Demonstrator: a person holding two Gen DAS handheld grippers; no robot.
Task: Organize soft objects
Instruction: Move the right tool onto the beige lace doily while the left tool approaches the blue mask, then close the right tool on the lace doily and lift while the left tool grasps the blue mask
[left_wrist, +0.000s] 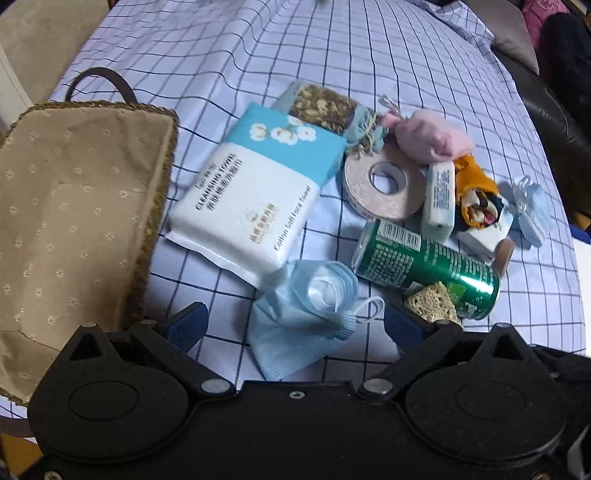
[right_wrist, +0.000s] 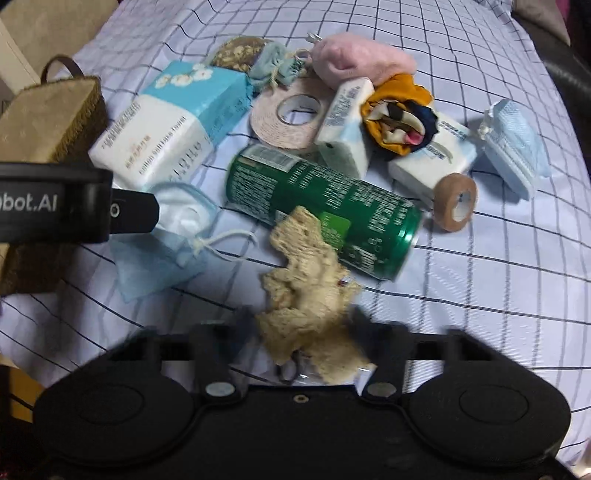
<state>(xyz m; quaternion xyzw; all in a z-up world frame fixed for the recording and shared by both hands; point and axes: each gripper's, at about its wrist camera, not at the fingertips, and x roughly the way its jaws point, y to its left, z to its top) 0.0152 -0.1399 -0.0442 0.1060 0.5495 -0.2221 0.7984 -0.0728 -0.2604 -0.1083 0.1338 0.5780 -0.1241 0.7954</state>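
A crumpled blue face mask (left_wrist: 295, 317) lies on the checked cloth between the wide-apart blue pads (left_wrist: 186, 326) of my left gripper (left_wrist: 294, 325), which is open and not touching it. In the right wrist view the left gripper's body (right_wrist: 74, 203) hovers over that mask (right_wrist: 166, 251). My right gripper (right_wrist: 301, 325), blurred, is shut on a cream lace cloth (right_wrist: 306, 280) that leans against a green can (right_wrist: 325, 210). A lined wicker basket (left_wrist: 74, 221) stands at the left. The pink soft pouch (left_wrist: 432, 136) and an orange scarf (left_wrist: 476, 192) lie farther back.
A white-and-blue cotton towel pack (left_wrist: 251, 195), a wide tape roll (left_wrist: 384, 184), small tissue packs (right_wrist: 428, 162), a small brown tape roll (right_wrist: 456, 201), a folded mask (right_wrist: 513, 147) and a floral pouch (left_wrist: 321, 107) crowd the checked tablecloth (left_wrist: 295, 55). A dark chair back (left_wrist: 554, 122) is at the right.
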